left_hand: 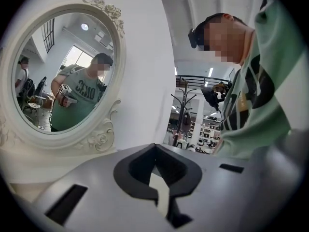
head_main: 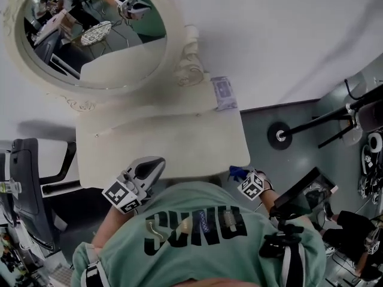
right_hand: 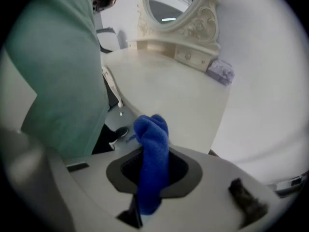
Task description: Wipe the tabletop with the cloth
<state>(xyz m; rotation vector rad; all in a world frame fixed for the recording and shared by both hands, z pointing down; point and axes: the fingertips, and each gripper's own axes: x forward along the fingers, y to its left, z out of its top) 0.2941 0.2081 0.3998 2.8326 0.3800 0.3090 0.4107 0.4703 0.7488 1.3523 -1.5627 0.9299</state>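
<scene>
Checking grip first: the right hand-held gripper has its jaws clamped on the cloth, a blue terry piece bunched into a thick roll that stands up out of the jaw recess. The left hand-held gripper has its jaws pressed together with nothing between them; only a thin pale sliver shows at the seam.

Location: in the head view the cloth sits low and right of centre, just off the near edge of the cream surface, not yet touching it.

Handling estimate: the cloth looks light, soft and limp. It should flatten under pressure and drag without slipping. My present hold is on a bunched fold, so little fabric is free to lie flat. I judge a hold nearer one edge, leaving a loose pad hanging, would wipe better. Risk is low; the cloth cannot break, though it may ride up into the jaws.

View comparison:
- Right gripper view shows the pinch itself and a purple packet at the far right corner of the surface. The head view shows only a scrap of blue.
- Head view shows both grippers hanging near the person's green shirt.
- Left gripper view shows no cloth, only the oval mirror at upper left.
</scene>
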